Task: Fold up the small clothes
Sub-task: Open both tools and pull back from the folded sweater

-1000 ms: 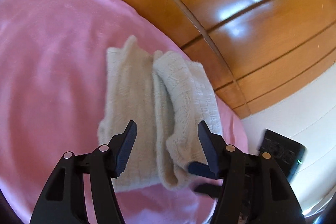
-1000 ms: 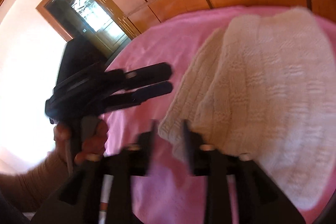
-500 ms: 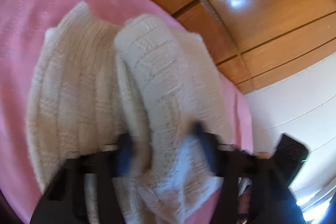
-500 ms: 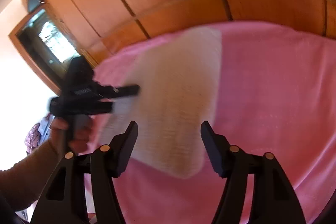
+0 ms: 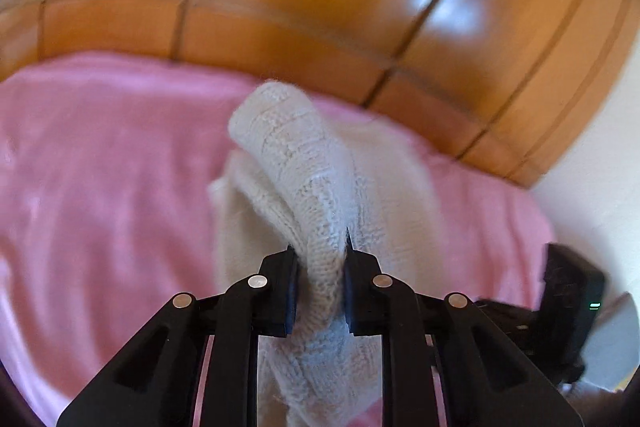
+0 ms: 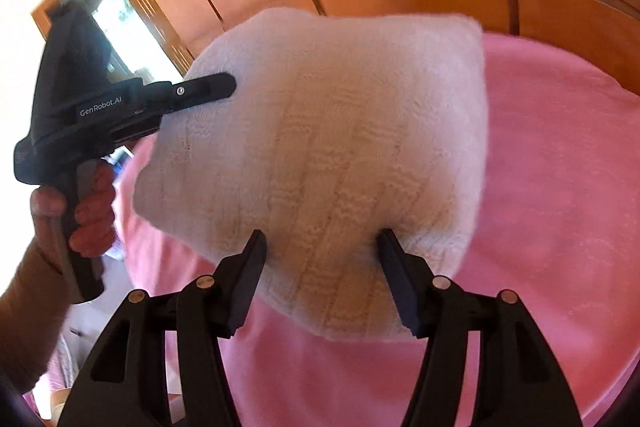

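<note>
A cream knitted garment [image 6: 336,147] lies folded on a pink blanket [image 6: 560,187]. My left gripper [image 5: 319,247] is shut on a bunched edge of the cream garment [image 5: 304,187] and lifts it off the blanket. In the right wrist view the left gripper [image 6: 224,87] shows at the garment's left side, held by a hand. My right gripper [image 6: 322,239] is open, its jaws either side of the garment's near edge, not pinching it.
A polished wooden headboard or wall panel [image 5: 320,7] runs behind the pink blanket [image 5: 100,167]. A white wall [image 5: 600,167] stands at the right. A doorway with a bright window [image 6: 116,15] is at the far left.
My left gripper moved in and shut on the garment's edge, then lifted it. My right gripper let go, opened, and now sits at the near edge.
</note>
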The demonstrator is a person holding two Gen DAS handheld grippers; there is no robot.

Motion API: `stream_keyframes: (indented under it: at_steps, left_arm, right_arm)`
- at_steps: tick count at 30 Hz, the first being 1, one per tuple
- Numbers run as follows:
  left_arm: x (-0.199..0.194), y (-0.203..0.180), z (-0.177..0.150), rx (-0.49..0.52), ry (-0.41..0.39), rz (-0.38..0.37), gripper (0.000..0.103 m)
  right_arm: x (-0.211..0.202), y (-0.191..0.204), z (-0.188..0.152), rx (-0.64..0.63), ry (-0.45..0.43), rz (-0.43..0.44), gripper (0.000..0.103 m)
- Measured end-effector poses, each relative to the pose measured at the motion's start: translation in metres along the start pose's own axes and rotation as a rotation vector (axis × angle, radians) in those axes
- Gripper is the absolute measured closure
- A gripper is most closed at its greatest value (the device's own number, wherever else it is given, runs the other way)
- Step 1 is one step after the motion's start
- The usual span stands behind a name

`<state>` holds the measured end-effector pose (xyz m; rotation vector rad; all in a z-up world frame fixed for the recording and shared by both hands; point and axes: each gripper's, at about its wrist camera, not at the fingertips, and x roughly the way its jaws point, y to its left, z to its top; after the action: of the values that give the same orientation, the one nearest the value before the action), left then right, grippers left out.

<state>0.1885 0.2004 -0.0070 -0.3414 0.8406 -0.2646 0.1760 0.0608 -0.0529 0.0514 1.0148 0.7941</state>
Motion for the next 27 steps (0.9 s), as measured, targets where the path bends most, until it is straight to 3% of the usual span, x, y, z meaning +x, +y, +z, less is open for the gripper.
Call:
stream_keyframes:
  at_steps: [2,4,8,11,16,22,25,27]
  left_arm:
    - [0.025,0.013,-0.009,-0.016,0.081,0.092,0.078]
    - [0.033,0.018,-0.017,-0.024,0.097,0.132,0.075]
    - [0.006,0.012,-0.02,-0.036,-0.007,0.164,0.048]
    - [-0.018,-0.004,-0.018,0.005,-0.101,0.191,0.041]
    - [-0.038,-0.029,-0.019,0.079,-0.17,0.256,0.04]
    - [-0.037,-0.036,-0.025,0.111,-0.175,0.267,0.034]
    - [-0.03,-0.039,-0.025,0.122,-0.164,0.277,0.034]
    - [-0.029,-0.04,-0.027,0.124,-0.154,0.28,0.028]
  right_arm:
    - [0.017,-0.002,0.001,0.007,0.027,-0.018,0.044]
    - [0.023,-0.002,0.004,0.002,0.03,-0.01,0.044]
    - [-0.001,0.001,0.013,-0.007,0.002,0.012,0.044]
    - [-0.027,0.005,0.031,-0.003,-0.099,0.034,0.043]
    - [-0.016,0.013,0.062,-0.042,-0.156,-0.027,0.043]
    - [0.043,-0.011,0.059,-0.107,-0.027,-0.215,0.044]
    - [0.037,-0.01,0.058,-0.103,-0.049,-0.19,0.041]
    - [0.027,-0.012,0.057,-0.082,-0.072,-0.162,0.039]
